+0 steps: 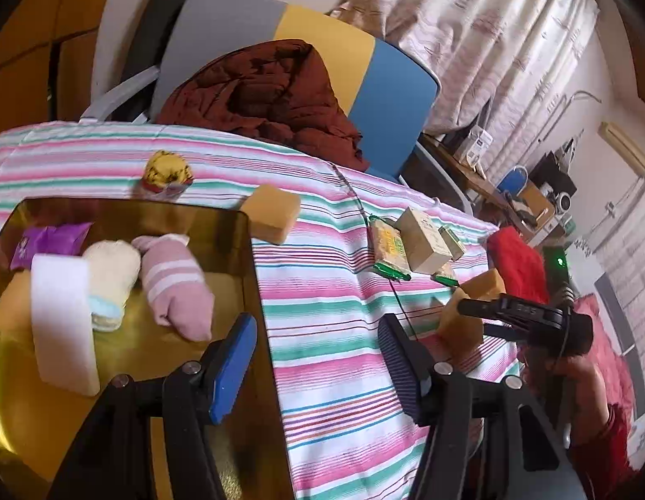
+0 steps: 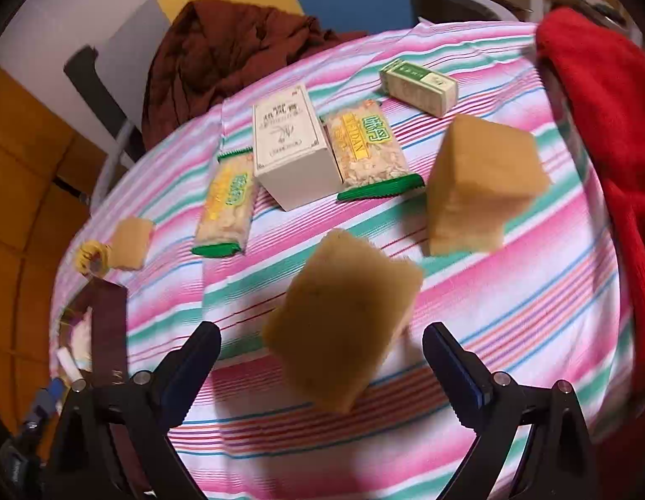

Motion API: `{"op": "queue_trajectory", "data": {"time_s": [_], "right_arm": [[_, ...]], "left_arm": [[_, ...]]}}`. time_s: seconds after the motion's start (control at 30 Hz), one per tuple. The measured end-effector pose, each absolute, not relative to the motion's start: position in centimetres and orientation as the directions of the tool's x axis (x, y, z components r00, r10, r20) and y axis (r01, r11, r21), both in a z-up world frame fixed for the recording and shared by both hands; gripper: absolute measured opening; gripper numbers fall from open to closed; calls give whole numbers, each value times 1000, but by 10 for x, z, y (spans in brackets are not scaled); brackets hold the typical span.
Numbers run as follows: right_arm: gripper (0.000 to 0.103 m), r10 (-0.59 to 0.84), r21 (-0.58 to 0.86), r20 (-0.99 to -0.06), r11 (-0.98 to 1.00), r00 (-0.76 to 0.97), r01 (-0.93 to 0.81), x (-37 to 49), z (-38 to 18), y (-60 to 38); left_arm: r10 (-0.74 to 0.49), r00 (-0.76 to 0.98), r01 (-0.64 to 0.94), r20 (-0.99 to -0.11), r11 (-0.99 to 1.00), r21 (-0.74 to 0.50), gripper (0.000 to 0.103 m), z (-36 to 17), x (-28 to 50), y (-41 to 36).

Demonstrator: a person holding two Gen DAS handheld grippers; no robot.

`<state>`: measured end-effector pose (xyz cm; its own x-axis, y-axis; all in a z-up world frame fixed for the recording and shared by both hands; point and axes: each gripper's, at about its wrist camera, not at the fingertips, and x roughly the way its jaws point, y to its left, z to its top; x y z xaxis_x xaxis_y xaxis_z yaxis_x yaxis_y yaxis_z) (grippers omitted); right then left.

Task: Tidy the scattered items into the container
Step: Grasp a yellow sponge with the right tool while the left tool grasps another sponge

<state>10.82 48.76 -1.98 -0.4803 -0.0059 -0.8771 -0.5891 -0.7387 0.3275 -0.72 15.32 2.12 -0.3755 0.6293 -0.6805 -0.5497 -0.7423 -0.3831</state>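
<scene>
Right wrist view: sponge between wide-apart right tongs, long axis pointing away; left tongs apart, empty.

On the counter, the container stands at the left in the left wrist view, with two rolled socks and a foam block lying in it. Just behind its far rim sits a sponge. To the right, a carton lies between two snack packets, a smaller box behind them. Two more sponges lie nearer, before the carton.
</scene>
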Motion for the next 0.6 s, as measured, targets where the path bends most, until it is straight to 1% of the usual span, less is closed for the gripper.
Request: {"op": "queue_trajectory", "data": {"time_s": [0.07, 0.1, 0.13, 0.33, 0.47, 0.6], "right_arm": [[89, 3, 284, -895, -767, -446, -575, 101, -27, 491], [79, 4, 272, -901, -774, -433, -572, 99, -31, 493], [77, -6, 275, -902, -779, -431, -564, 98, -36, 496], [74, -44, 349, -862, -775, -506, -527, 109, -43, 506], [74, -78, 406, -839, -749, -539, -524, 109, -41, 509], [73, -134, 464, -808, -746, -574, -478, 109, -37, 505]], "left_arm": [[630, -366, -561, -685, -737, -378, 61, 24, -10, 161], [626, -364, -562, -690, -738, -374, 61, 24, -12, 164], [621, -361, -564, -696, -740, -367, 61, 25, -15, 168], [610, -333, -553, -719, -744, -375, 61, 21, -35, 191], [571, -370, -574, -733, -761, -303, 62, 30, -57, 219], [524, -380, -612, -762, -760, -217, 64, 29, -86, 254]]}}
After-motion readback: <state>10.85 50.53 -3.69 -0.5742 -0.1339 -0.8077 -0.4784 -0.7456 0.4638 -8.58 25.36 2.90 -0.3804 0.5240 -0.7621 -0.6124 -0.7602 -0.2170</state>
